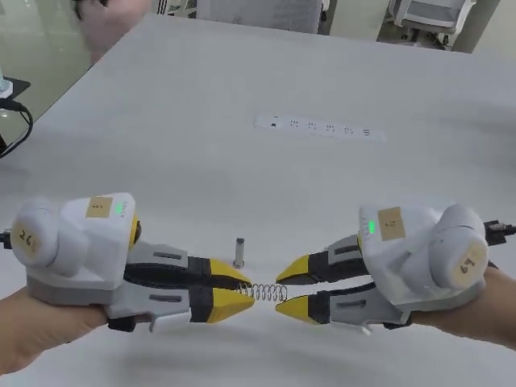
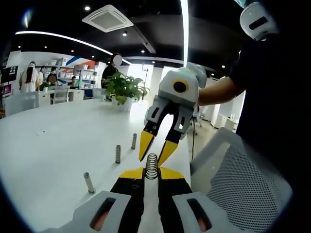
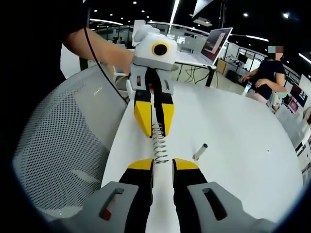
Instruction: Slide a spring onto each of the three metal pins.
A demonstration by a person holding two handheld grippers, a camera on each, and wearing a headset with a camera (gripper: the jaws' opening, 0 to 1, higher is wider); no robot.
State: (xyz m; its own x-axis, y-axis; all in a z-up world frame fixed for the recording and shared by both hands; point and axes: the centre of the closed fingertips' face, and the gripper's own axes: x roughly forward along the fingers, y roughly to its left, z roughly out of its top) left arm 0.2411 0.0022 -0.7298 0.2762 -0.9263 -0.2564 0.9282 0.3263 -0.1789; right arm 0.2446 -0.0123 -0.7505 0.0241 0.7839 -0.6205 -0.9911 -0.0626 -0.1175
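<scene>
A small coil spring (image 1: 267, 292) hangs level above the white table, between the two yellow-tipped grippers. My left gripper (image 1: 247, 292) is shut on one end of it; in the left gripper view the spring (image 2: 152, 165) sticks out from my closed tips (image 2: 152, 174). My right gripper (image 1: 284, 293) faces it, open, its jaws on either side of the spring's free end (image 3: 159, 145). One bare metal pin (image 1: 239, 251) stands upright just behind the spring. The left gripper view shows this pin (image 2: 88, 182) and two more pins (image 2: 117, 154) (image 2: 134, 141) that look ribbed.
A white power strip (image 1: 318, 127) lies farther back on the table (image 1: 161, 145). A mesh office chair (image 3: 63, 145) stands by the table's near edge. An open laptop (image 3: 214, 43) sits at the far side, and people stand in the background.
</scene>
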